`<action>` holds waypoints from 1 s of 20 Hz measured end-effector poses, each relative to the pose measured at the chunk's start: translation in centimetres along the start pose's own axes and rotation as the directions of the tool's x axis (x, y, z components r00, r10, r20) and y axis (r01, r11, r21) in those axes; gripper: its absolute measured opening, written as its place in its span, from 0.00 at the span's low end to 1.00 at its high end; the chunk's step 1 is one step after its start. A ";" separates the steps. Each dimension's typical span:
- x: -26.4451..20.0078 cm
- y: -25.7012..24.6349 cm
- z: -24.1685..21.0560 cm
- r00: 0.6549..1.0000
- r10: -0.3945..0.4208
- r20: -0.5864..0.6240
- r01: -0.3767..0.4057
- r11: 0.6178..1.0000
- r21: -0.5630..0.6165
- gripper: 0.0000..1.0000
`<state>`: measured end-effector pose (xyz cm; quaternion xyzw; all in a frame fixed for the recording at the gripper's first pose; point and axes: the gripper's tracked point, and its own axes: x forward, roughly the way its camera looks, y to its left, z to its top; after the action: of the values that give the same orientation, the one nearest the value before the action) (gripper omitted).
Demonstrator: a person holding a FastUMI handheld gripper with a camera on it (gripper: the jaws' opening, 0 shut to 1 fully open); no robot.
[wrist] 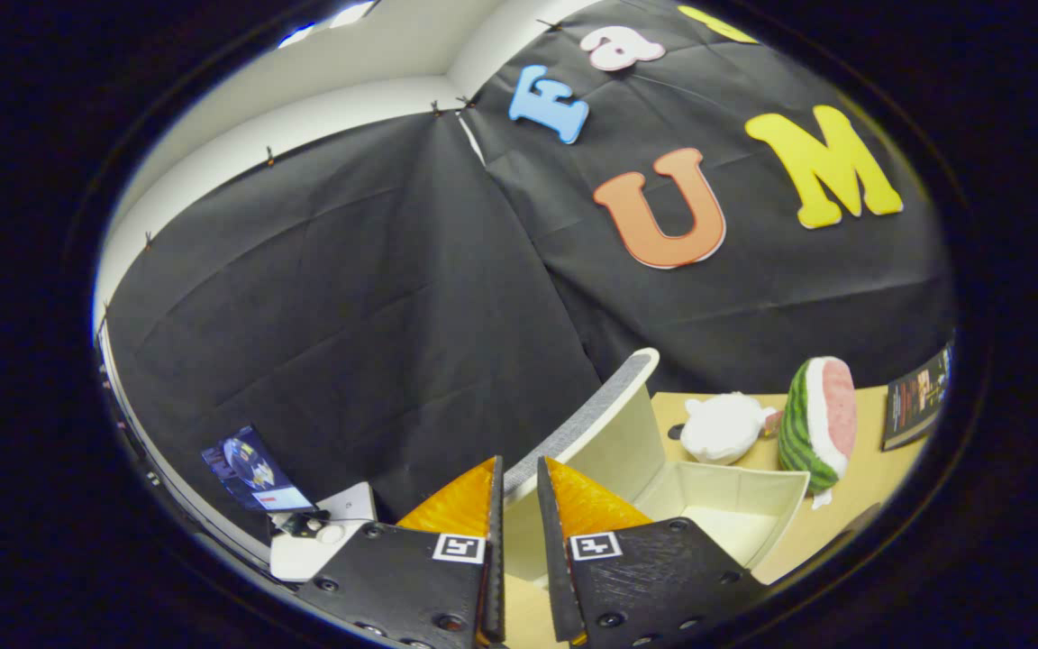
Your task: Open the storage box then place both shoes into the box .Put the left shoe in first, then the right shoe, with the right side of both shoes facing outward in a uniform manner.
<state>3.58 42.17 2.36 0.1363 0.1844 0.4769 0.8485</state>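
Observation:
The cream storage box (758, 527) stands open on the wooden table, just ahead of my fingers and to their right, and its inside is bare. Its lid (614, 424), with a grey strip along the rim, is swung up and leans to the left of the box. The lower end of that rim runs down into the narrow gap between my two fingers. My gripper (519, 491) is shut on the lid's edge, with both fingers pressing on it.
Beyond the box, a white plush toy (722, 428) and a watermelon-slice plush (821, 424) rest on the table (857, 500), with a dark booklet (915, 406) farther right. Left of my fingers are a lit screen (253, 473) and a white device (321, 532).

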 end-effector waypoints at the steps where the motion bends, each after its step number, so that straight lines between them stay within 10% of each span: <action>1: 0.8 0.6 0.1 1.000 0.000 0.000 0.000 1.000 -0.017 0.19; 10: -0.1 -2.0 0.1 0.978 -0.200 0.054 0.201 0.979 -0.020 0.69; 20: -16.4 -13.8 -0.3 0.823 -0.555 0.118 0.563 0.825 -0.045 0.93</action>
<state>6.10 21.07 -0.54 0.0668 0.1552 0.2069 0.9637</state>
